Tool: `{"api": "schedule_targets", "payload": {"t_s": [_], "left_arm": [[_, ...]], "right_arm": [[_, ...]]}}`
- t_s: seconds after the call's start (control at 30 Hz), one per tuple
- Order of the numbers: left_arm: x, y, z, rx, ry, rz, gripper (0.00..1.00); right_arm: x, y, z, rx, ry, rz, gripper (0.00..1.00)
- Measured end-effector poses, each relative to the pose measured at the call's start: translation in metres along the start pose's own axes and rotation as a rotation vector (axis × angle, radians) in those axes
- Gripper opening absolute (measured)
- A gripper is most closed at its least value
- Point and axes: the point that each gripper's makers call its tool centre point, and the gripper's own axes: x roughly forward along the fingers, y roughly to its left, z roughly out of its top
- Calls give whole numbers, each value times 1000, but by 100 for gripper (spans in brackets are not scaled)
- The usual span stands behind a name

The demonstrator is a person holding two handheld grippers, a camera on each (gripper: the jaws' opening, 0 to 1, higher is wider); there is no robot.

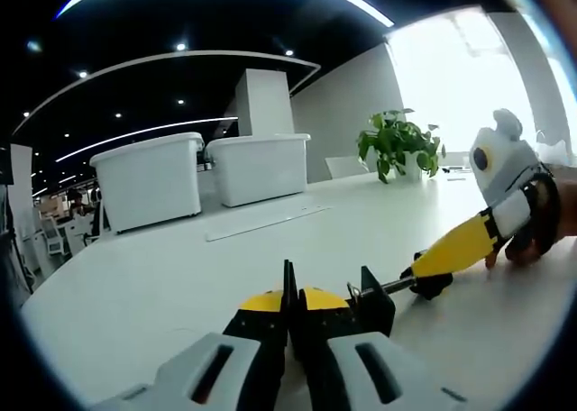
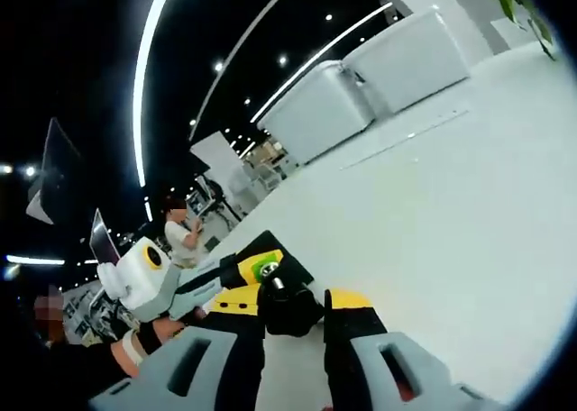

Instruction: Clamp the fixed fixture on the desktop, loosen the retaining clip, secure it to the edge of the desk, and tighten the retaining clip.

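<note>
While both claws meet at one black fixture, the scene reads as follows.

Left claw: the left claw (image 1: 290,305) has its yellow-tipped jaws drawn narrow, almost together, pinching a thin black upright plate of the clamp fixture (image 1: 365,301) low in the left gripper view.

Clamp fixture: it sits on the white surface (image 1: 180,267), just ahead of the left jaws; a black block with a metal screw rod running out to the right toward a small black knob.

Right claw: the right claw (image 1: 431,280) comes in from the right of the left gripper view, its yellow jaw reaching down to the knob end of the rod. In the right gripper view its own jaws (image 2: 293,307) stand a little apart around the black fixture body (image 2: 287,307), holding it.

Hand: a hand (image 1: 532,231) holds the right claw's grip.

Background: two white bins (image 1: 149,178) stand well back on the surface, a potted plant (image 1: 399,143) farther right.

Other view: the left claw (image 2: 257,271) enters from the left, touching the fixture.
</note>
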Motion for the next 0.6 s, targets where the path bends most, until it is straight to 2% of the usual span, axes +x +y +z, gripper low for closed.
{"api": "schedule_targets", "payload": {"t_s": [0.13,0.23,0.33,0.47,0.53,0.57,0.6], "left_arm": [[0,1,0,-2,1,3,5],[1,2,0,1,0,5,5],[1,2,-1,-3,1,4,5],[1,2,-1,-2,1,8,5],[1,2,-1,-1,2,12,5],[1,2,-1,-2,2,12,5],[1,2,-1,-1,2,12,5]], "right_arm": [[-1,9,4,-335,-43,-32,20],[-1,12,6,-499,-81,-51,20],[-3,19,5,-773,-113,-79,20],[-3,23,4,-955,-122,-120,21],[-2,24,4,-1064,-140,-111,21],[-1,22,4,-1081,-142,-110,21],[-1,23,3,-1064,-137,-118,21]]}}
